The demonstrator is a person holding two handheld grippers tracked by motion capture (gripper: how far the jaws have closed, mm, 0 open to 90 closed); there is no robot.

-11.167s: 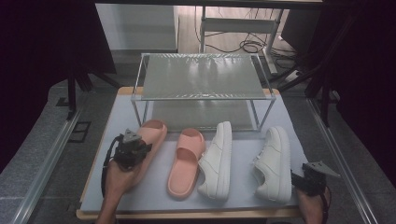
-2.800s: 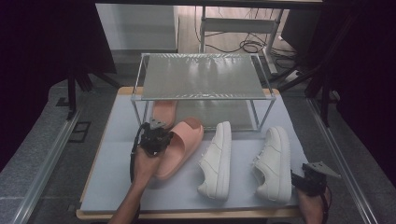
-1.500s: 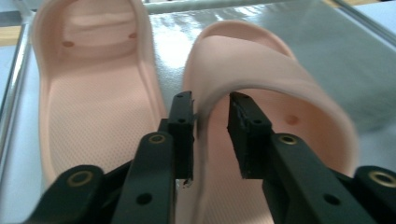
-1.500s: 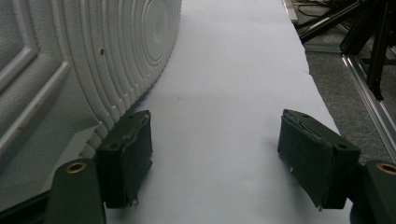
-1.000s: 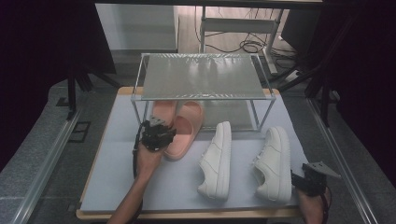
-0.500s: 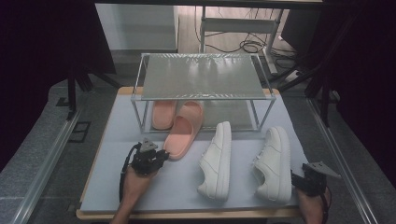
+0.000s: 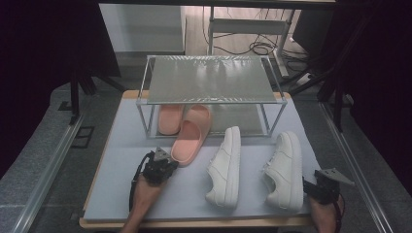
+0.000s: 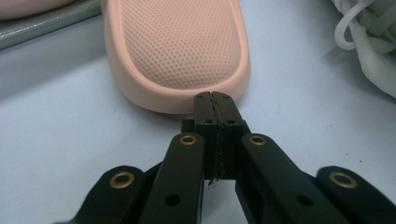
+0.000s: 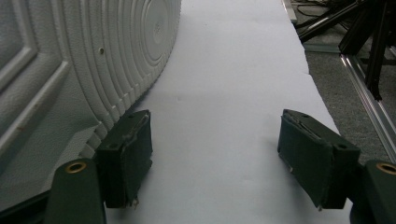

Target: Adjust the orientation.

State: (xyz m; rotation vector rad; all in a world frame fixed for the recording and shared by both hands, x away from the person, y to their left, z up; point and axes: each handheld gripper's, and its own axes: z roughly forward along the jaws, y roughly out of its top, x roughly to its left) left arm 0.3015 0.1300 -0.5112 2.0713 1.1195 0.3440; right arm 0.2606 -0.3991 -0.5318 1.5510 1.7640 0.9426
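No readable text, label, brand or number appears on anything.

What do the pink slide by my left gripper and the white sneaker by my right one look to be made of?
Pink slide: looks like soft moulded foam or rubber, matte, with a dotted footbed and one-piece rounded rim. White sneaker: pebbled leather-like upper, possibly synthetic, with a moulded sole showing concentric ridges.

Both pink slippers [image 7: 190, 140] now lie with their toes under the rack [image 7: 209, 87], no longer out beside the white sneakers [image 7: 226, 165]. The left gripper [image 7: 160, 162] has drawn back from the rack, its jaws pressed together at the nearer slipper's heel.
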